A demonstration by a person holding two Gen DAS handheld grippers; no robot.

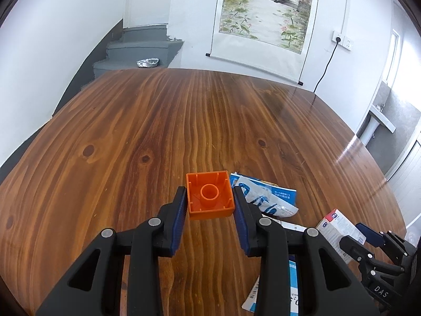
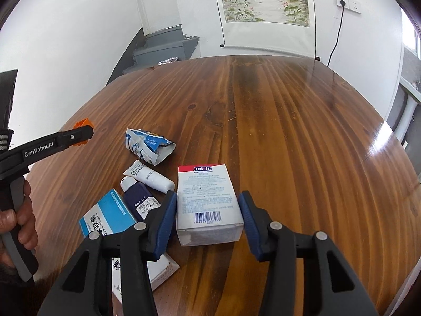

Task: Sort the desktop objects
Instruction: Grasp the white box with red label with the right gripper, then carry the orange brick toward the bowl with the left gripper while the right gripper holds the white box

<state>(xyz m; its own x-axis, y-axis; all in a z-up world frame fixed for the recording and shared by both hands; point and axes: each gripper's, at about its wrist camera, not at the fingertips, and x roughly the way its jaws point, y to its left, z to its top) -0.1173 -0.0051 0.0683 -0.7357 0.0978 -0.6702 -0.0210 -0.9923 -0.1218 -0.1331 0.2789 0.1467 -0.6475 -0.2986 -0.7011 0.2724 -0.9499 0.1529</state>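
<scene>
Left wrist view: left tool (image 1: 210,202) clenched on the orange block (image 1: 210,197), hollow underside up, raised over the wooden surface (image 1: 131,121). Just right of it, a crumpled blue-and-white packet (image 1: 265,197). Far right, the right tool (image 1: 368,237) against the white box (image 1: 334,226).

Right wrist view: right tool (image 2: 208,210) astride the white box (image 2: 208,202) lying flat on the surface; pads at both sides, contact unclear. Seen only here: white tube (image 2: 150,176), dark blue tube (image 2: 140,200), blue carton (image 2: 110,216), and a hand (image 2: 18,216) on the left tool's handle.
</scene>
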